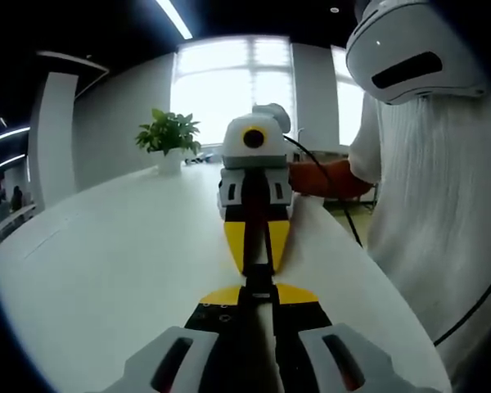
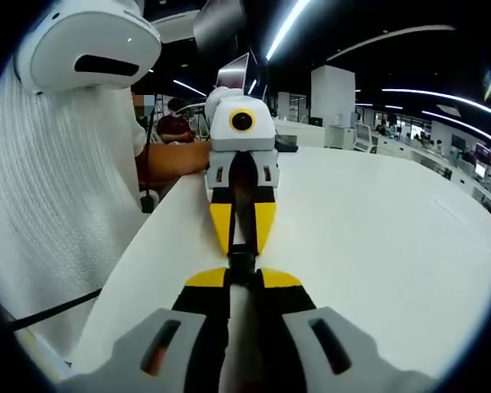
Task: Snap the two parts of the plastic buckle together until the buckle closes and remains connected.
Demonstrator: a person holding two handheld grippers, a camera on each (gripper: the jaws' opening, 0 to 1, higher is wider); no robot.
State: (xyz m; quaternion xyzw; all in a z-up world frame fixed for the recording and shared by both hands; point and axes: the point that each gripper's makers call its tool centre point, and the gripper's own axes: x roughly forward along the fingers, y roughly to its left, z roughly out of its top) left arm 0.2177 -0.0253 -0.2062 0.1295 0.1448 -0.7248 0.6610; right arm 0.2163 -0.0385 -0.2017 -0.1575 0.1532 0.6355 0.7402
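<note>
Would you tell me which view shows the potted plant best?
The left gripper view: the potted plant stands in plain sight at the far edge of the white table, in front of the bright window. The right gripper view faces the other way, toward the office.

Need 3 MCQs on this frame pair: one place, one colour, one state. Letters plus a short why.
1. Where is the potted plant?
A. on the far end of the white table
B. on the floor
C. in a gripper

2. What colour are the tips of the grippers' jaws?
A. red
B. yellow
C. green

3. How do the left gripper and right gripper stand?
A. far apart
B. one lying flat
C. tip to tip, a dark part between them

Key: 1 A, the plant stands at the table's far edge; 2 B, yellow tips in both views; 3 C, the jaws face each other closely.
</note>
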